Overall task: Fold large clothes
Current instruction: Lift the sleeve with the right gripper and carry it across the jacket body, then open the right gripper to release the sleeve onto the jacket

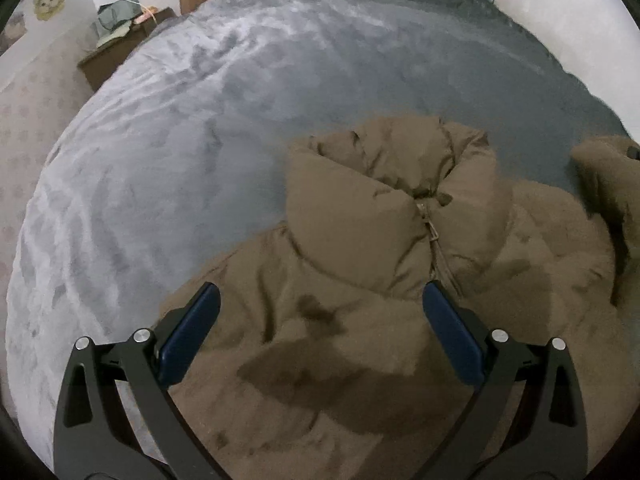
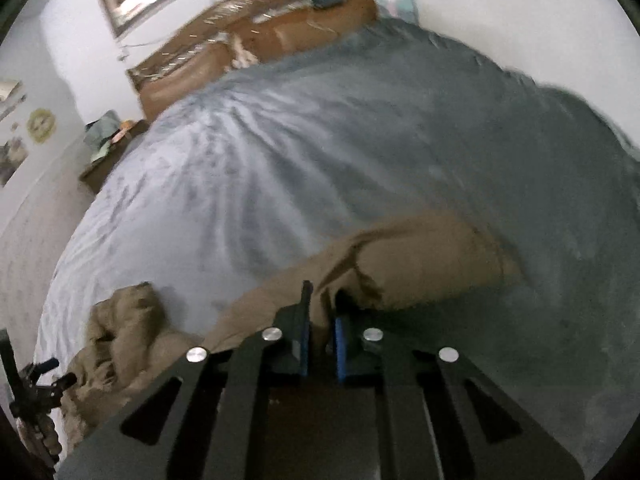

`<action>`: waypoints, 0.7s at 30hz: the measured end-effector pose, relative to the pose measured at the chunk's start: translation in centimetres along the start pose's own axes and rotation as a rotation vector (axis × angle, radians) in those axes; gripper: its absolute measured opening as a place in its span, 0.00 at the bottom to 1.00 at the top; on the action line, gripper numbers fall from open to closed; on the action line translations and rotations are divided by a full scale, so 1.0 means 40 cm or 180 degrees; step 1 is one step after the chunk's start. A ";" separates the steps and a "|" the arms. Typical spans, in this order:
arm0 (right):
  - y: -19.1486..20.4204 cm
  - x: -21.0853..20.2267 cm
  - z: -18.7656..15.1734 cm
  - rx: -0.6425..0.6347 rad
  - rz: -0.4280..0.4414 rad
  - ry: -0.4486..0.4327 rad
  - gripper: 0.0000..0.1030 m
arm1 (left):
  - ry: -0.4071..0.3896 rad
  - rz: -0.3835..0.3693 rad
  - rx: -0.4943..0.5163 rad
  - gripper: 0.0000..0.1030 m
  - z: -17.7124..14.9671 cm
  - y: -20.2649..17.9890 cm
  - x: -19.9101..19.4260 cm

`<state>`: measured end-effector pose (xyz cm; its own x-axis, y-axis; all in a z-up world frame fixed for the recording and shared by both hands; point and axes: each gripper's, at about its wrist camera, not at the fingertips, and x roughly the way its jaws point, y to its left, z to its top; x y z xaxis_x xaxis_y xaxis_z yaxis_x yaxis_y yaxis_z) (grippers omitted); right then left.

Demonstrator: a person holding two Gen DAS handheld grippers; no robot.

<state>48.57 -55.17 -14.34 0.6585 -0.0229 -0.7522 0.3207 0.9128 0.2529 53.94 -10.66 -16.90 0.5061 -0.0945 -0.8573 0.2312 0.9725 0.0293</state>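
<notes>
Left gripper (image 1: 320, 312) spread wide, empty, over jacket (image 1: 360, 340) body, collar straight ahead; right gripper (image 2: 322, 320) clenched on sleeve (image 2: 420, 260), lying rightward across bed (image 2: 240, 160).

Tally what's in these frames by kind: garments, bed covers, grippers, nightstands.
Brown puffer jacket: 1
Grey bed blanket: 1
Grippers: 2, left gripper open over the jacket, right gripper shut on a jacket sleeve
Wooden nightstand: 1
Total: 5
</notes>
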 end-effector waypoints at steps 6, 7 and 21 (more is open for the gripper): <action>0.193 -0.077 -0.005 -0.0436 0.0173 0.0032 0.09 | -0.0061 0.0066 -0.0134 0.97 -0.070 0.088 -0.094; 0.237 -0.086 -0.017 -0.0517 0.0249 0.0059 0.09 | -0.0059 0.0084 -0.0180 0.97 -0.087 0.118 -0.108; 0.697 -0.018 -0.390 -0.1668 0.0654 0.0947 0.15 | 0.0292 0.0247 -0.0543 0.97 -0.277 0.314 -0.102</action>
<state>46.40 -23.33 -16.24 0.4298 0.2193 -0.8759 -0.2175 0.9666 0.1353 45.58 4.31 -18.71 0.4372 -0.0056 -0.8993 0.0464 0.9988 0.0164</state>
